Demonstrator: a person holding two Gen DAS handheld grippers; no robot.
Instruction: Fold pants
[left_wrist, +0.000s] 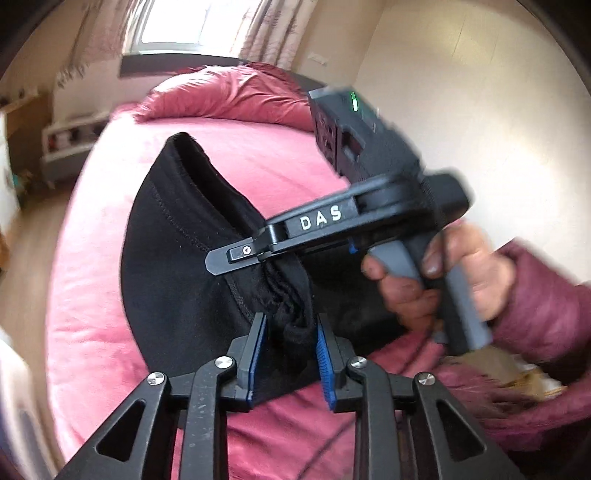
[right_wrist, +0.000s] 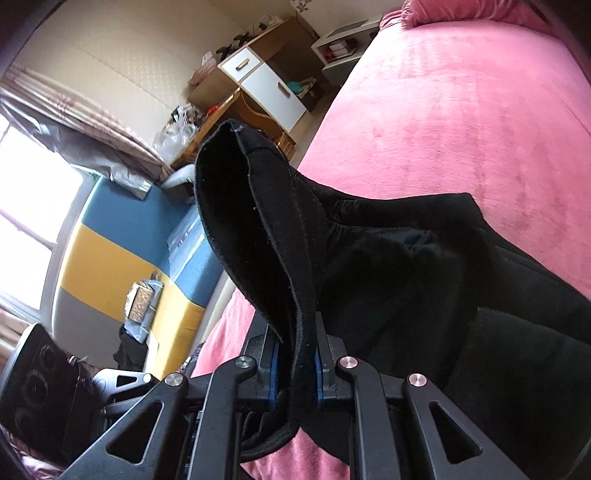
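The black pants (left_wrist: 177, 258) hang bunched above a pink bed (left_wrist: 258, 158). My left gripper (left_wrist: 290, 343) is shut on a gathered fold of the pants between its blue pads. My right gripper (left_wrist: 236, 258), marked DAS and held by a hand (left_wrist: 461, 273), crosses the left wrist view just beyond and pinches the same fabric. In the right wrist view my right gripper (right_wrist: 295, 365) is shut on a black hem of the pants (right_wrist: 388, 266), which rises in a tall flap ahead of it.
A rumpled pink duvet (left_wrist: 229, 92) lies at the bed's far end under a window (left_wrist: 192, 22). A white and wood desk (right_wrist: 266, 85) and a low shelf (right_wrist: 343, 48) stand beside the bed. My maroon sleeve (left_wrist: 546, 317) is at right.
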